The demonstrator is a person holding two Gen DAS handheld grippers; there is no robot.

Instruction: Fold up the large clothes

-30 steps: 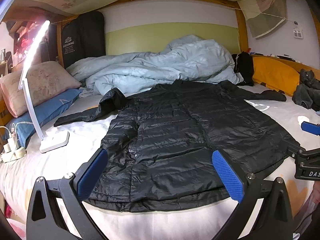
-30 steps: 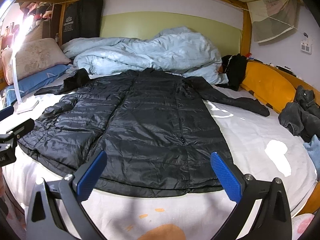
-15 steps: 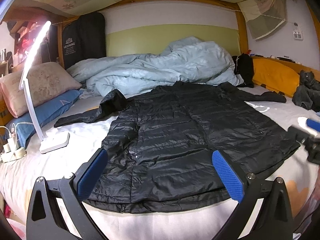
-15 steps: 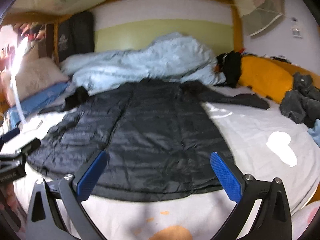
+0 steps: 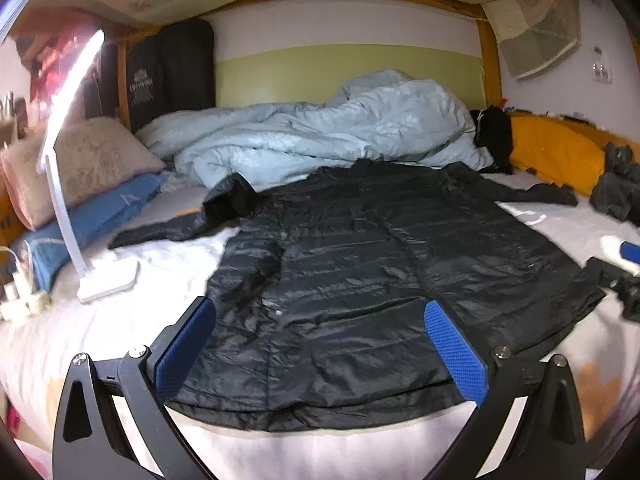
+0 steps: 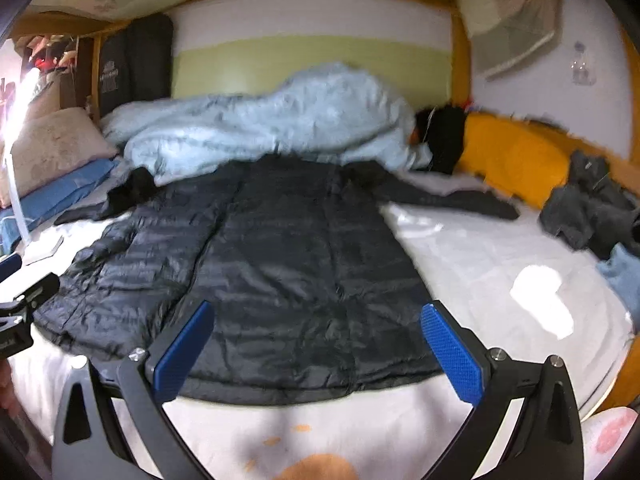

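A long black quilted coat (image 5: 360, 280) lies spread flat on the white bed sheet (image 5: 168, 272), hem toward me, sleeves stretched out to both sides. My left gripper (image 5: 320, 344) hovers open over the hem's left half, blue pads wide apart with nothing between them. In the right wrist view the same coat (image 6: 272, 264) fills the middle, and my right gripper (image 6: 316, 348) stands open above the hem's right part. The right gripper's tip shows at the right edge of the left view (image 5: 624, 276); the left gripper's tip (image 6: 24, 304) shows at the left edge of the right view.
A crumpled pale blue duvet (image 5: 328, 136) is heaped behind the coat. Pillows (image 5: 80, 164) and a white desk lamp (image 5: 100, 276) sit at the left. Dark clothes (image 6: 588, 208) and an orange cushion (image 6: 516, 160) lie along the right side.
Both grippers stay open. The right wrist camera has swung and blurred, shifting its view slightly leftward over the coat; the right gripper's tip sits lower at the left view's edge.
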